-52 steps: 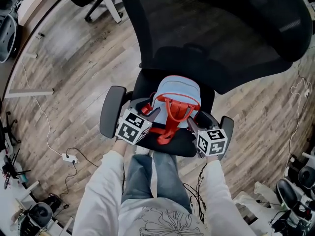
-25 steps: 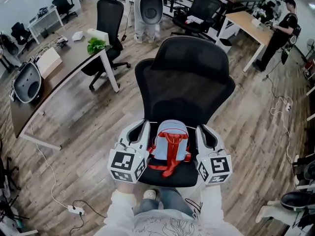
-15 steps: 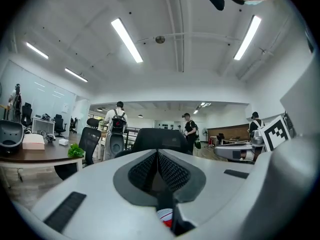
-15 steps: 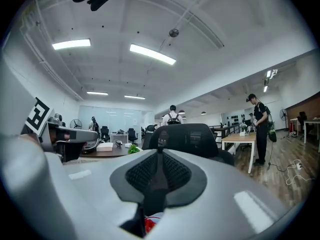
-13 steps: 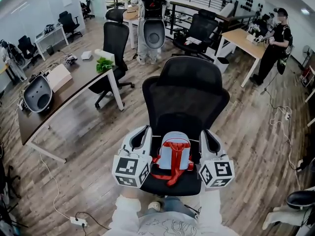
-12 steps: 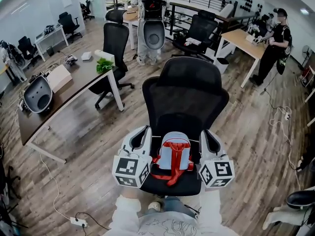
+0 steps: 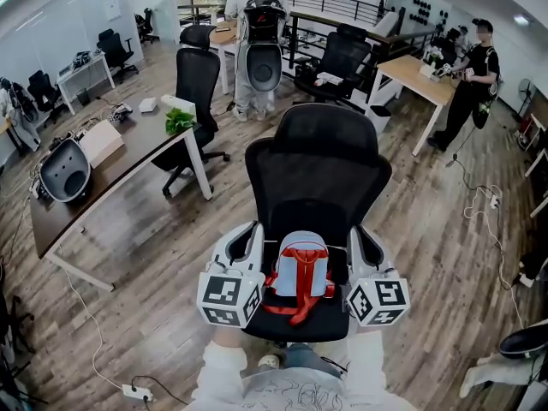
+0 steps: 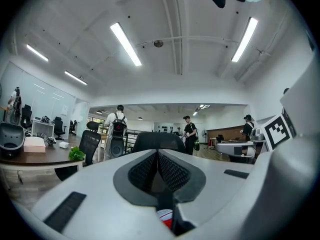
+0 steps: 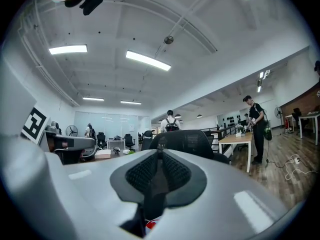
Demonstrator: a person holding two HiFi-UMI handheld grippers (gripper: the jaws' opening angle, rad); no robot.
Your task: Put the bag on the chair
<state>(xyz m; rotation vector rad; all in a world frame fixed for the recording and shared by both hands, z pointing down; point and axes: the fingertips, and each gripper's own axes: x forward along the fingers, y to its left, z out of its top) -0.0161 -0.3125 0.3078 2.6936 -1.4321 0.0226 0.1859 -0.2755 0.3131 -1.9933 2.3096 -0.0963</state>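
A light-blue bag [image 7: 300, 268] with red straps rests on the seat of the black mesh office chair [image 7: 317, 169], leaning against its backrest. My left gripper [image 7: 253, 231] stands to the bag's left and my right gripper [image 7: 360, 235] to its right, both level with the armrests and apart from the bag. Both point forward with their jaws shut and nothing between them. In the left gripper view the closed left gripper [image 8: 158, 156] hides all but a red-and-white sliver of the bag [image 8: 165, 218]. The right gripper view shows the closed right gripper [image 9: 160, 156] before the chair's back [image 9: 187, 139].
A dark desk [image 7: 111, 157] with a plant stands to the left, another black chair [image 7: 195, 80] behind it. A person with a backpack [image 7: 257, 24] and another person [image 7: 469, 67] stand beyond. A wooden table [image 7: 419, 75] is at the right; cables [image 7: 488, 199] lie on the floor.
The head view has tilted up from the seat to take in the room. Both grippers have drawn off the red straps and now flank the bag, which stays on the seat.
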